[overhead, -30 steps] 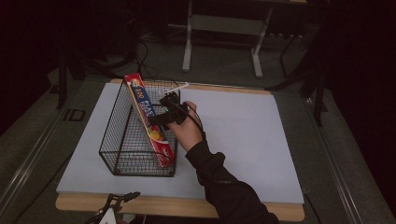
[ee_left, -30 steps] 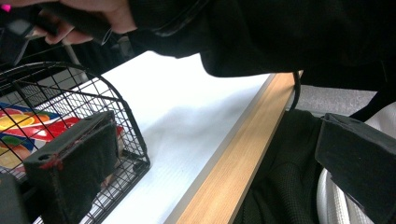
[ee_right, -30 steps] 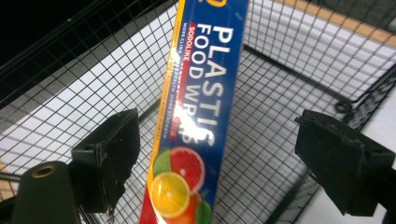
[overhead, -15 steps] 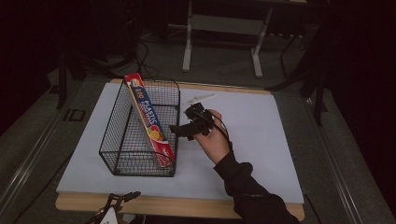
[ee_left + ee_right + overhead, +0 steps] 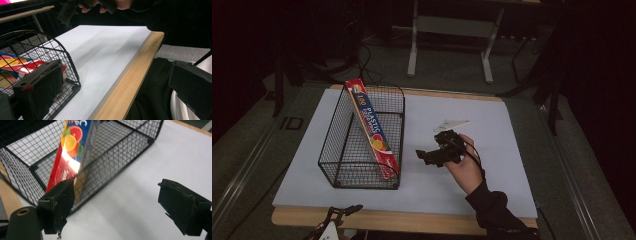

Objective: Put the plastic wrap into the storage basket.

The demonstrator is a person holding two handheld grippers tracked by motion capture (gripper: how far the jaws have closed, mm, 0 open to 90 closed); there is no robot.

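High view: right gripper (image 5: 428, 156) held above the white table (image 5: 492, 150), just right of the wire basket (image 5: 362, 175), jaws pointing left toward it. Its jaws stand wide apart with nothing between them, touching nothing. Plastic-wrap box (image 5: 373, 129) leans diagonally inside the basket along its right wall, its far end rising above the far rim. Left gripper (image 5: 343, 211) sits at the table's near edge, left of centre; left gripper view shows its jaws wide apart and empty.
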